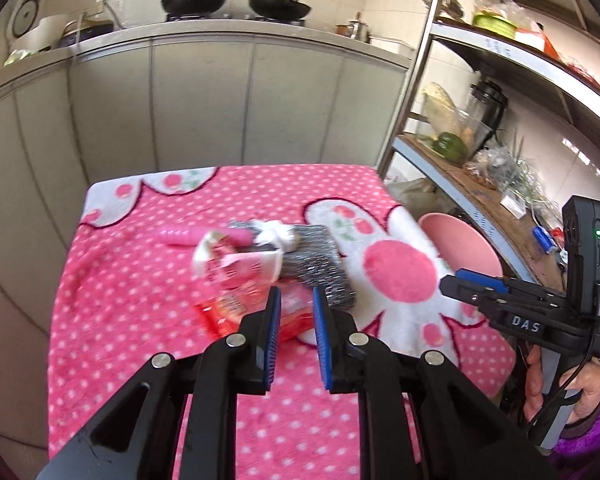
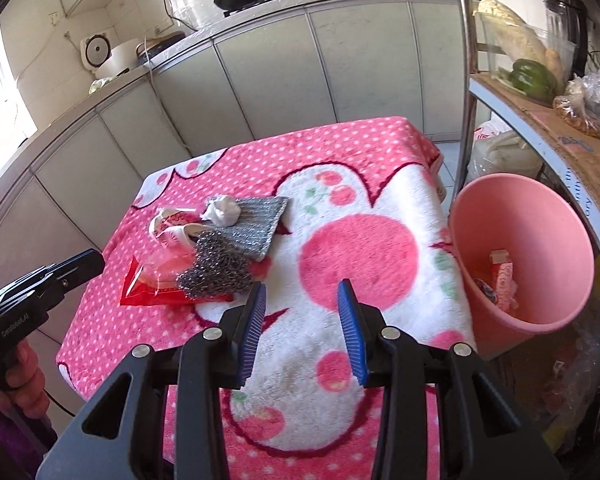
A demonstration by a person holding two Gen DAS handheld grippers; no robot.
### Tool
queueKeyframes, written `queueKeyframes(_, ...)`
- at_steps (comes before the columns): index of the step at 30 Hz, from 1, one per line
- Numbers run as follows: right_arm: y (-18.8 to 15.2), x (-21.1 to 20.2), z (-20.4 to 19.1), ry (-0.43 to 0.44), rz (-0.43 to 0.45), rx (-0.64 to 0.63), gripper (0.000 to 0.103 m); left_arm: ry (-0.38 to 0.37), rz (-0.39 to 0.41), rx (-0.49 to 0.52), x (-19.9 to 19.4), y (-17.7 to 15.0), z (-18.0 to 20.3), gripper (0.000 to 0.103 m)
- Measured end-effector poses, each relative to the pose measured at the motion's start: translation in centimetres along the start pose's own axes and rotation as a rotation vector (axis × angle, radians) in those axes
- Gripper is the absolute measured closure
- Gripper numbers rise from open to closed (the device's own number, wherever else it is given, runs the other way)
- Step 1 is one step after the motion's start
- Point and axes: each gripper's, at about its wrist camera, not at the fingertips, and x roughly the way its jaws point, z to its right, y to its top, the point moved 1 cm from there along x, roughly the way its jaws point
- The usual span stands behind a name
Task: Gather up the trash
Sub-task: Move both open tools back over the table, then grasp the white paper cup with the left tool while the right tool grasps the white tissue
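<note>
Between the blue ribbed pads of the left gripper [image 1: 296, 300] nothing is held; they stand slightly apart above the pink dotted fleece cloth [image 1: 120, 300] covering the table. Further right, the right gripper [image 2: 302, 294] is spread and empty too. Some trash already lies in the pink plastic bin [image 2: 540, 216] beside the table: a small printed carton [image 2: 502, 276]. Left to collect is a pile mid-cloth: a red glossy wrapper [image 2: 140, 294], a crumpled white paper ball [image 2: 222, 210], a steel-wool scourer [image 2: 216, 270] and a silver mesh pad [image 2: 256, 220], overlapping, so picking one may drag its neighbours.
</note>
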Motion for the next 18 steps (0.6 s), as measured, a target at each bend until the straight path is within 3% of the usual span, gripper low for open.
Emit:
queueKeyframes(7,0.4,1.4,-1.3,0.045,-0.028,-0.018,0.065,0.035,-0.029,-0.058,0.5,-0.5,-3.4,0.088)
queueKeyframes(18,2.2,2.8,-3.6,0.133,-0.033,-0.078,0.065,-0.021,-0.086,-0.15,4.0,2.3,-7.3,0.087)
